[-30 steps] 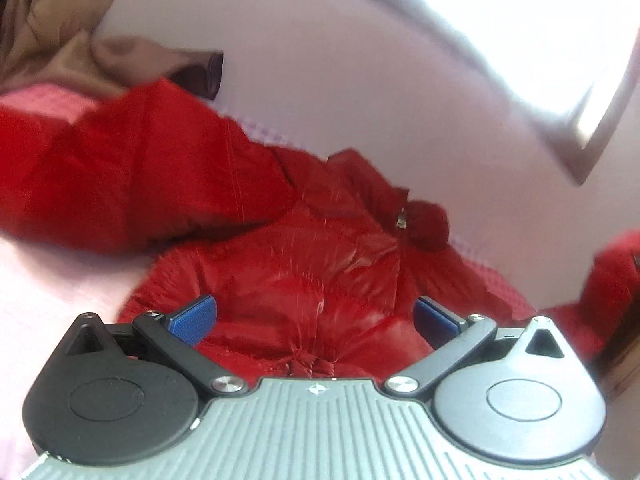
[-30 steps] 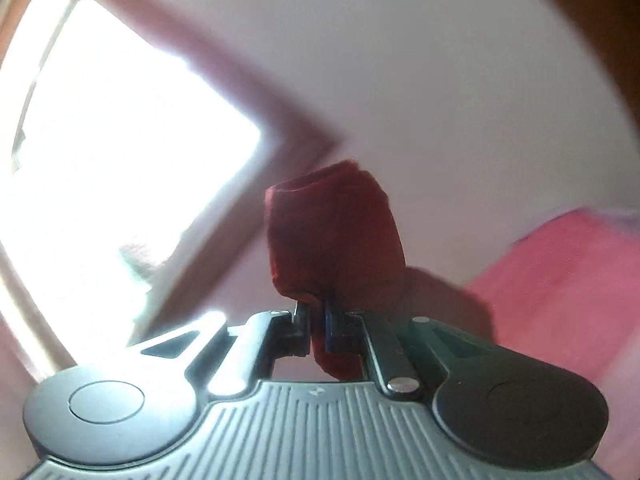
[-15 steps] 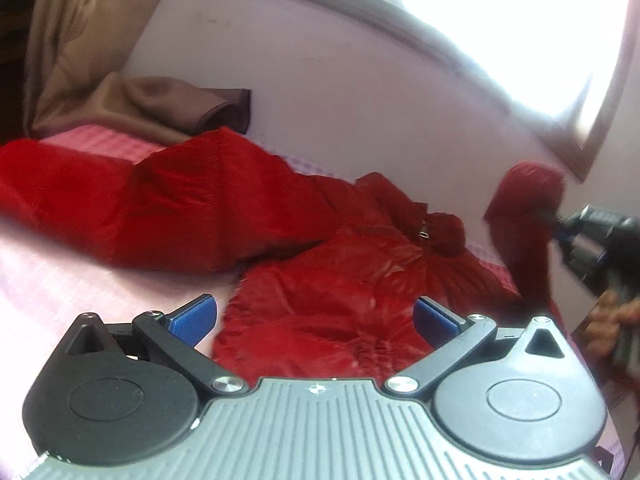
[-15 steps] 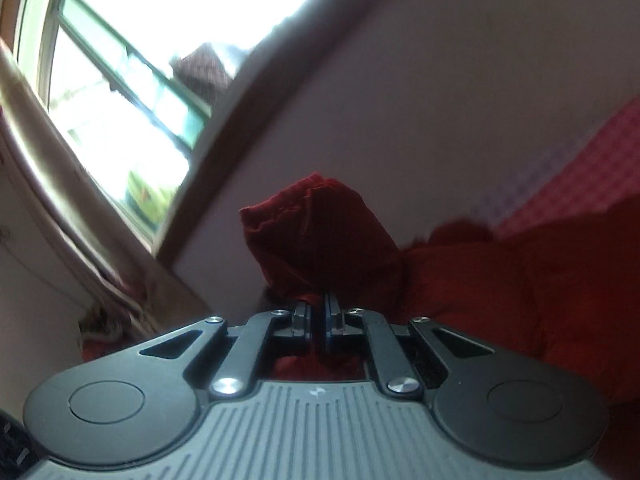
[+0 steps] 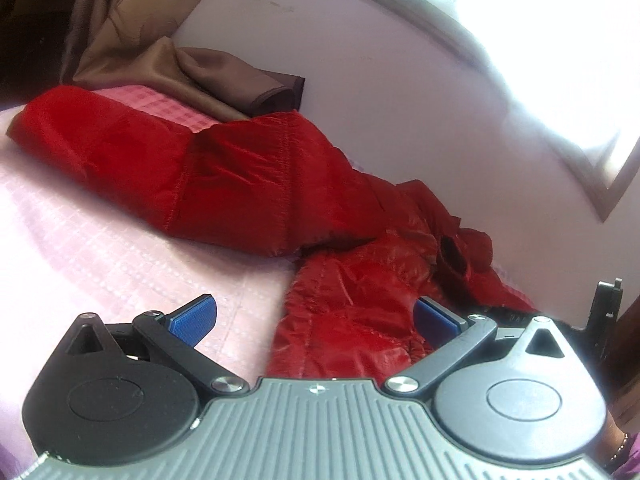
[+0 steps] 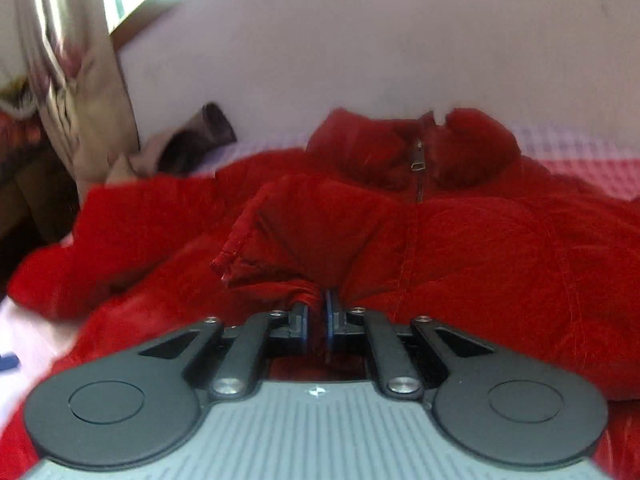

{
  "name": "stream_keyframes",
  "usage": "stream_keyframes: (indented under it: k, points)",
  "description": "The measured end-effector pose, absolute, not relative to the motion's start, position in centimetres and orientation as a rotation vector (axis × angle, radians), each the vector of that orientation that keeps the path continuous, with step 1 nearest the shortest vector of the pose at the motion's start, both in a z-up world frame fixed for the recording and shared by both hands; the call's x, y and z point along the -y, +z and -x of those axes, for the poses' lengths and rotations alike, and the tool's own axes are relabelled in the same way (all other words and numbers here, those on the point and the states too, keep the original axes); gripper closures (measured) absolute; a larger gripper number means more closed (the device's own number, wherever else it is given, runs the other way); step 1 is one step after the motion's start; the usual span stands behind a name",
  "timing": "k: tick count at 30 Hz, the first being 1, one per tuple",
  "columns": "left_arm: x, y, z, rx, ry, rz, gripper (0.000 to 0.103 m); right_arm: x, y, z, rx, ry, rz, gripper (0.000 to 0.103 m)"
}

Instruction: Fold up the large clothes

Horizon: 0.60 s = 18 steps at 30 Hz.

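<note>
Jacket [image 5: 248, 176]: one, red, shiny quilted fabric with stitched seams, spread on the bed [image 5: 80, 248] near the wall-side edge.
Zipper [image 6: 418, 166]: metal, at the collar.
Bed cover: pink, checked.
Right claw [image 6: 316, 312]: clamped on a bunched sleeve cuff [image 6: 256, 248].
Left claw [image 5: 316, 316]: apart, blue pads, holding nothing.
Curtain [image 5: 132, 28]: brown, satiny.

The jacket [image 6: 500, 248] is red, shiny and quilted, and lies spread across a pink checked bed [image 5: 80, 248] beside the wall. One sleeve [image 5: 168, 160] stretches out flat toward the bed's far corner. The other sleeve's cuff [image 6: 288, 236] is folded over onto the chest, below the zipped collar [image 6: 420, 152].
</note>
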State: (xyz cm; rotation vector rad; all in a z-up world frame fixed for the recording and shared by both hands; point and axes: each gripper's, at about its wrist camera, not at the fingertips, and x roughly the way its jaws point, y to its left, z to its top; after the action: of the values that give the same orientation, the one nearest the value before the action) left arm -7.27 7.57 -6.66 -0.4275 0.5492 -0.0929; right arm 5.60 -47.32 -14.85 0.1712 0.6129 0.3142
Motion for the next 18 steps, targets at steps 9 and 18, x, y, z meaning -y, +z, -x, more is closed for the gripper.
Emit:
stream_keyframes:
  k: [9,18]
  points:
    - [-13.1,-6.9,7.3,-0.501,-0.053,0.592,0.0,46.6,-15.1,-6.9,-0.659,0.305,-0.106,0.095]
    - [-22.8,-7.1,5.7,-0.417,0.131,0.753,0.002,47.1,-8.9,1.2,-0.45,0.343,-0.196,0.002]
